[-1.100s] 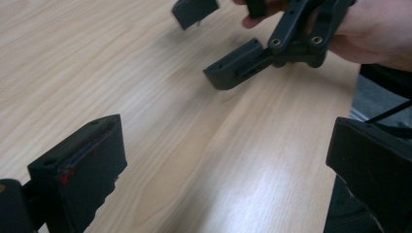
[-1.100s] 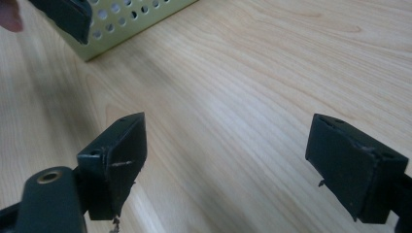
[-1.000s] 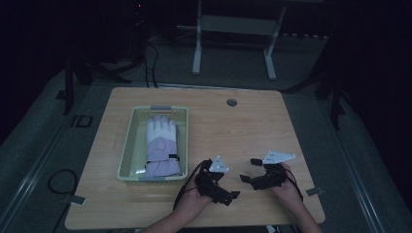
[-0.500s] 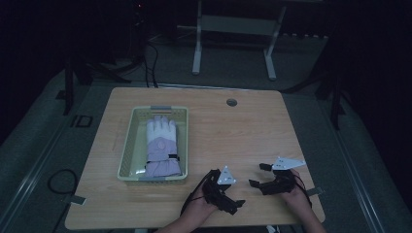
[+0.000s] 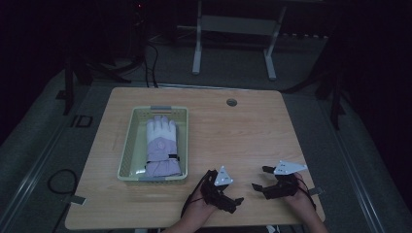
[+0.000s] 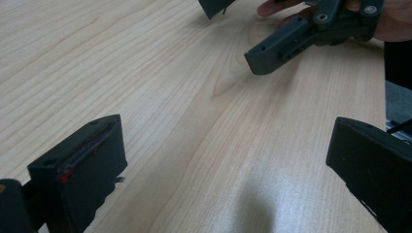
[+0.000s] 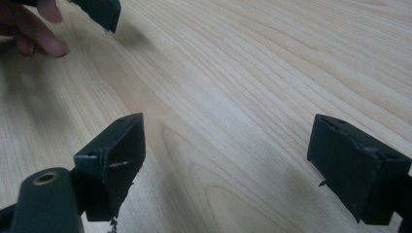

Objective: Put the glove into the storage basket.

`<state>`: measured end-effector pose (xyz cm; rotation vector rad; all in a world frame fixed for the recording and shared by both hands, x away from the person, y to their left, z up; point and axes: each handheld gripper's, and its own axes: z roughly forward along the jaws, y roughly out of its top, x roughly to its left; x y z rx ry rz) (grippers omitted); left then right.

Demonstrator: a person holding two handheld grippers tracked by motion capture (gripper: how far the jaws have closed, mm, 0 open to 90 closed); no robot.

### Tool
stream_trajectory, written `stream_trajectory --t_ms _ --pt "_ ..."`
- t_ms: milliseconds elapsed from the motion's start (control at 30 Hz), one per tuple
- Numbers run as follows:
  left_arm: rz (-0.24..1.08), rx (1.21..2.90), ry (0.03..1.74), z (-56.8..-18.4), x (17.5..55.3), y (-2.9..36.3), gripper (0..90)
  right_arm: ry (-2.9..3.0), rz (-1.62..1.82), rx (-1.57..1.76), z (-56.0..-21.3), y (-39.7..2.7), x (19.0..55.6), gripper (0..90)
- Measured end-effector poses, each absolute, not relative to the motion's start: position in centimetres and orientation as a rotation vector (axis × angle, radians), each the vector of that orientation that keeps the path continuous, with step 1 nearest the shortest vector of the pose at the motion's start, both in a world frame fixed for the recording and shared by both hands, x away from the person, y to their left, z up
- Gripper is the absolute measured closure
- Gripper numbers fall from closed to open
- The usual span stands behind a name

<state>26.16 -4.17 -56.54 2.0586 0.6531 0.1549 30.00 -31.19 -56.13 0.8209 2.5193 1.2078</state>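
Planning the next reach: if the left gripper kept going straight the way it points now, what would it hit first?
Probably the right gripper: it sits ahead of the open left gripper, over bare table, slightly off-centre, so it might just miss.

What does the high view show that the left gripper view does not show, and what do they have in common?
High view: the whole table, the yellow-green basket on its left half, the pale glove lying flat inside it, the small round grommet near the far edge, and the floor around.

Left gripper view: close wood grain, and the left tongs with jaws wide apart and nothing between them.

Both: the wooden tabletop and the right tongs, open and low over the near edge, pointing toward the left tongs.
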Motion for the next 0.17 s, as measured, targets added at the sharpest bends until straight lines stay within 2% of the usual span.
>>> stream_trajectory --t_ms 167 --pt "0.141 2.053 0.653 -56.6 26.12 -4.11 1.1 2.515 1.215 0.832 -56.11 -31.26 30.08 13.8"
